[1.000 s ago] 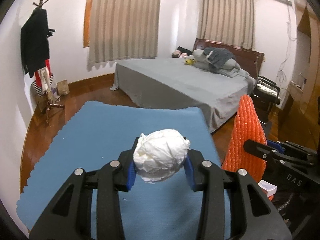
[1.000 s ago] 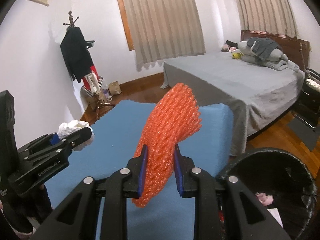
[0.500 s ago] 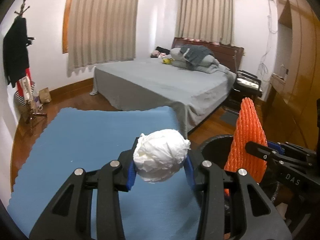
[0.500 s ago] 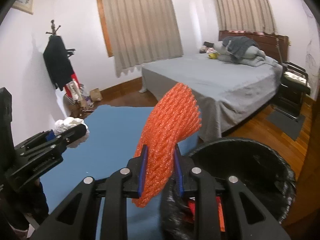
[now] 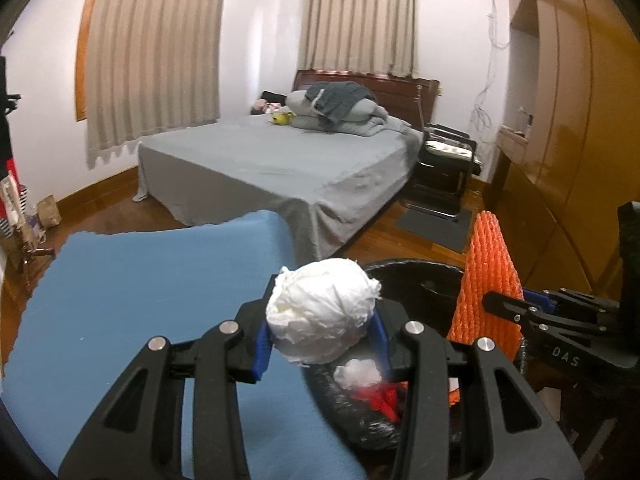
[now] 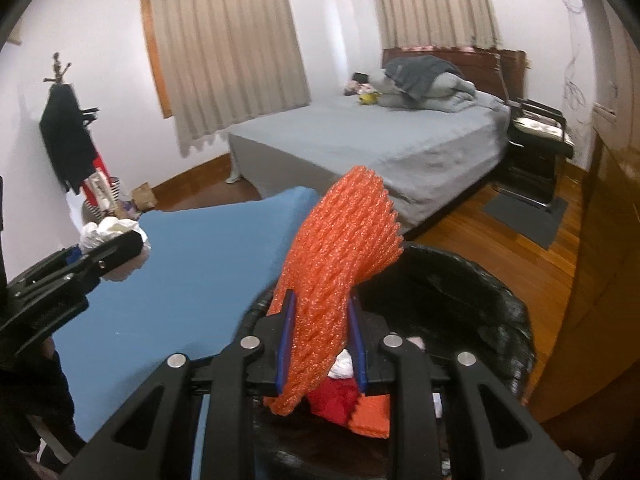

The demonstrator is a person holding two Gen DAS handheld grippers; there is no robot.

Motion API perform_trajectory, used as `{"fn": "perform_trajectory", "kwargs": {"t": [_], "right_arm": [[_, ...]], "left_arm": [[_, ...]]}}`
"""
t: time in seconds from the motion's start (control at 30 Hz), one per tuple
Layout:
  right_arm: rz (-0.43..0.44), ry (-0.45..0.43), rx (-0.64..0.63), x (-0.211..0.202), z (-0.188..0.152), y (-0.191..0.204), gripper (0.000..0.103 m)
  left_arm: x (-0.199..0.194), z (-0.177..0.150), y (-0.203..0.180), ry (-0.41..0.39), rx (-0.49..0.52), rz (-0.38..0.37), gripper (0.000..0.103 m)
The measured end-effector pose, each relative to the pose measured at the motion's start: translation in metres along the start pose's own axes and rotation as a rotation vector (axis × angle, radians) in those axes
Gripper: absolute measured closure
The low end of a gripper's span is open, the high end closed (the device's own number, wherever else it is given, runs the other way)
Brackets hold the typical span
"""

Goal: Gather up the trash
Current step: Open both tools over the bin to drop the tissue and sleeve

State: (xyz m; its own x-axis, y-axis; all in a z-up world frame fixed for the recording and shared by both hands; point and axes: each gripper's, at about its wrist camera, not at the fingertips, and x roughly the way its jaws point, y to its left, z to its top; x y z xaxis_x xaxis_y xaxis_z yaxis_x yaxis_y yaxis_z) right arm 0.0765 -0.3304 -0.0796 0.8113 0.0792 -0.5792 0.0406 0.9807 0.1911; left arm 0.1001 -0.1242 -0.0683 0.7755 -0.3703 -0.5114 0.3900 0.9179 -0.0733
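A bed [image 5: 280, 168] with a grey sheet fills the middle of the room, and at its head end, against the dark wooden headboard [image 5: 400, 88], lie folded grey bedding [image 5: 340, 108] and a small yellow toy [image 5: 281, 119]. Beige curtains [image 5: 156, 56] hang on the wall beyond it, a black chair [image 5: 444, 168] stands just beside its far corner, and a coat rack [image 6: 68, 136] (dark clothing hung on it) stands by the left wall. Nearer, a blue mat [image 5: 140, 280] covers the surface, its far edge scalloped.
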Motion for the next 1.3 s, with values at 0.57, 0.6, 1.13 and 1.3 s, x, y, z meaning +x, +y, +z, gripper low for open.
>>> {"fn": "perform_trajectory", "kwargs": {"t": [0.57, 0.6, 1.13, 1.3], "right_arm": [[-0.071, 0.060, 0.053, 0.016, -0.021, -0.057, 0.079], [-0.072, 0.067, 0.054, 0.019, -0.022, -0.059, 0.079], [-0.111, 0.088, 0.071, 0.029, -0.031, -0.072, 0.023], [-0.105, 0.062, 0.062, 0.017, -0.024, -0.062, 0.009]], "left_arm": [[0.075, -0.003, -0.056, 0.079, 0.013, -0.174, 0.062], [0.080, -0.004, -0.058, 0.091, 0.009, -0.191, 0.061], [0.085, 0.001, -0.024, 0.077, -0.040, -0.128, 0.023], [0.065, 0.007, -0.005, 0.061, -0.046, -0.062, 0.016]]}}
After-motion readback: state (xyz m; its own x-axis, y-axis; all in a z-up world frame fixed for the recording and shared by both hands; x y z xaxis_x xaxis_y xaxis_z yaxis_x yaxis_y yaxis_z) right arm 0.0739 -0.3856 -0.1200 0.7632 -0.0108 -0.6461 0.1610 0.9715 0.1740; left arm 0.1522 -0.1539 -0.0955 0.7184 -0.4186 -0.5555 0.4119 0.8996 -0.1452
